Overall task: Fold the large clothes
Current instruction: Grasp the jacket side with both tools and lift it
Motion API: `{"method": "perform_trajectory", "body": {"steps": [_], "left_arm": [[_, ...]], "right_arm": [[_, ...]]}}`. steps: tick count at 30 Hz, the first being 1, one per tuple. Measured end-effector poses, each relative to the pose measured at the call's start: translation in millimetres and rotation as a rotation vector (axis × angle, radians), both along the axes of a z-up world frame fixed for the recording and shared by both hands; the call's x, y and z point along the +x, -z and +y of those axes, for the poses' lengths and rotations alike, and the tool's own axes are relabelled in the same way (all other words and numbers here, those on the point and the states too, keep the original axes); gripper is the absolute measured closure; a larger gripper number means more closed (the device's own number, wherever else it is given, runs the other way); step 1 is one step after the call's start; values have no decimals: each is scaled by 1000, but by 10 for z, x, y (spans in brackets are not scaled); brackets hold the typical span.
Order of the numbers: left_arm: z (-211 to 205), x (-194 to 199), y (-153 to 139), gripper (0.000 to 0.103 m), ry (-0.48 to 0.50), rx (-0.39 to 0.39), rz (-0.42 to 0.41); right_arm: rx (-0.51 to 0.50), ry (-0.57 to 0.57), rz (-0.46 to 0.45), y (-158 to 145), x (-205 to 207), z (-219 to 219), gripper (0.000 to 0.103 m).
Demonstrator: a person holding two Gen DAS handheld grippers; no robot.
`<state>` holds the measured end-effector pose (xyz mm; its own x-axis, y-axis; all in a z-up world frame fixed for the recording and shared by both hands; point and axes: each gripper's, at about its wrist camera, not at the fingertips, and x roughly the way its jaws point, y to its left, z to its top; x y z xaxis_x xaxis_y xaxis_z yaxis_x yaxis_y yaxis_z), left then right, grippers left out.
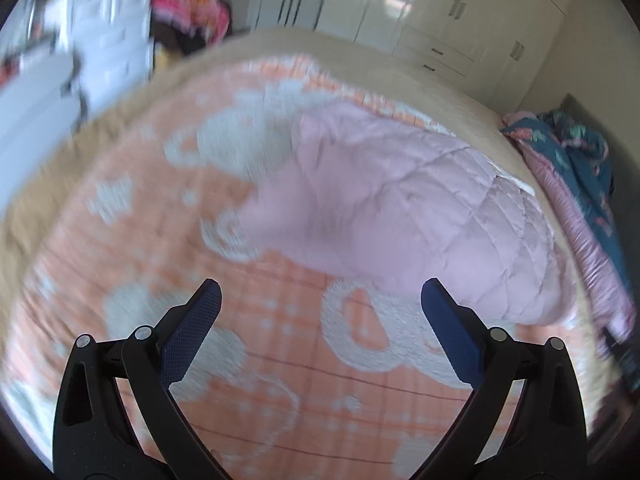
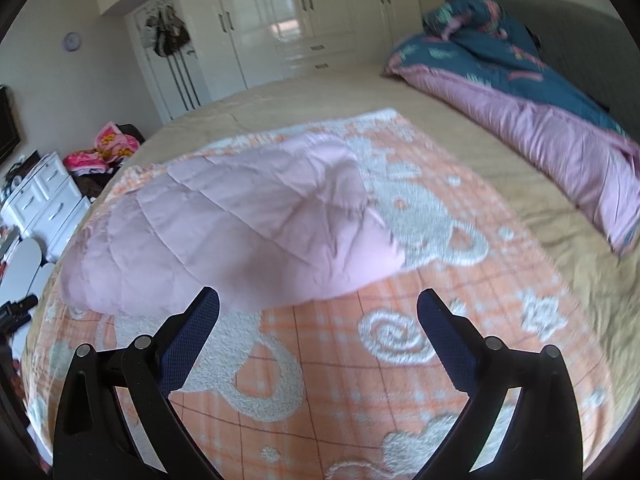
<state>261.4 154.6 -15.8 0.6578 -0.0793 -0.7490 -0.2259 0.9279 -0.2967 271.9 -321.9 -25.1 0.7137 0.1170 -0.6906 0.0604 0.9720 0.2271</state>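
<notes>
White wardrobes back the bed; pink garment on orange blanket; both grippers spread, empty.

A wide bed with a beige sheet carries everything. An orange checked blanket with white bear shapes lies spread across its near part. A pink quilted garment lies bunched on that blanket. A teal and pink duvet lies heaped along the bed's headboard edge.
</notes>
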Motion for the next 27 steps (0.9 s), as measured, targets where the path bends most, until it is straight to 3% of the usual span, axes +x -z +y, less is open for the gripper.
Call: {"method": "perform_trajectory", "body": {"steps": [5, 14, 18, 27], "left_arm": [[171, 158, 351, 10, -37, -251, 44], [383, 529, 619, 10, -150, -331, 56], [463, 686, 794, 9, -181, -466, 59], [380, 991, 916, 8, -201, -468, 42]], "right_arm": [[97, 53, 84, 295, 197, -52, 4], [305, 183, 140, 617, 593, -216, 4], [365, 205, 152, 738, 790, -242, 4], [509, 204, 144, 982, 1126, -222, 4]]}}
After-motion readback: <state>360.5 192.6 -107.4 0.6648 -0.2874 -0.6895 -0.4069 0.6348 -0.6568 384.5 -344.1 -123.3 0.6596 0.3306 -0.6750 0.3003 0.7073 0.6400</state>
